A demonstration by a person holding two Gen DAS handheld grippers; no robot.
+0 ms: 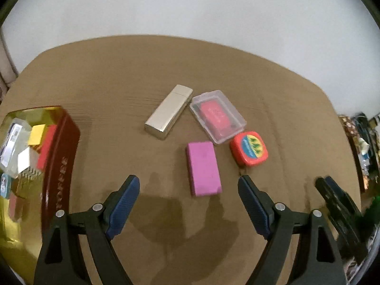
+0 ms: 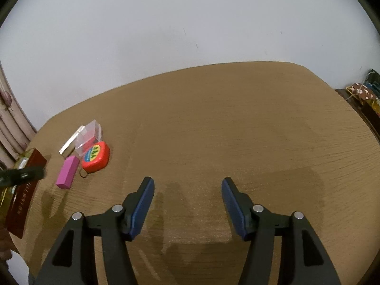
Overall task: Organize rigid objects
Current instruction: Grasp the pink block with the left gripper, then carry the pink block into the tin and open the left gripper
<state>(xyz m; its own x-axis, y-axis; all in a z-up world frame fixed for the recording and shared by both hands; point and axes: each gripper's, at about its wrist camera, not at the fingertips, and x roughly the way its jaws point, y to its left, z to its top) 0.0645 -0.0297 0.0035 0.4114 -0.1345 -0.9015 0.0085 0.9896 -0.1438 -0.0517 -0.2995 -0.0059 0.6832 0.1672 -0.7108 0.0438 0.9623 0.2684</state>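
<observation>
Where the worktop [image 1: 99,90] meets the left edge of the left wrist view stands the one large container: a tin [image 1: 60,156], dark red outside with gold lettering, gold and mirror-like inside. Contents: a yellow block [image 1: 36,135], a red block [image 1: 47,149], a white block [image 1: 25,160], a clear case [image 1: 13,142] and a small blue item [image 1: 5,185] at the frame edge. Reflections in the gold wall make the count uncertain, and the tin's near and left parts are cut off.

Second container: a clear box [image 1: 218,116], lid shut, with a red item [image 1: 216,115] inside; what that is cannot be made out.

Loose on the worktop, mid-frame: a silver case [image 1: 169,115] just left of the clear box, their far corners touching or nearly so; a pink block [image 1: 204,168] lying flat nearest the camera; a red tape measure [image 1: 249,148] just beside the box's near corner, its metal ring showing only in the right wrist view.

Left hand-held gripper [image 1: 188,185]: jaws wide apart, holding nothing, above the worktop with the pink block's near end between the fingertips in view.

Right hand-held gripper [image 2: 187,185]: jaws apart, holding nothing, over bare worktop well right of the items; in the left wrist view it is a blur at the right edge.
</observation>
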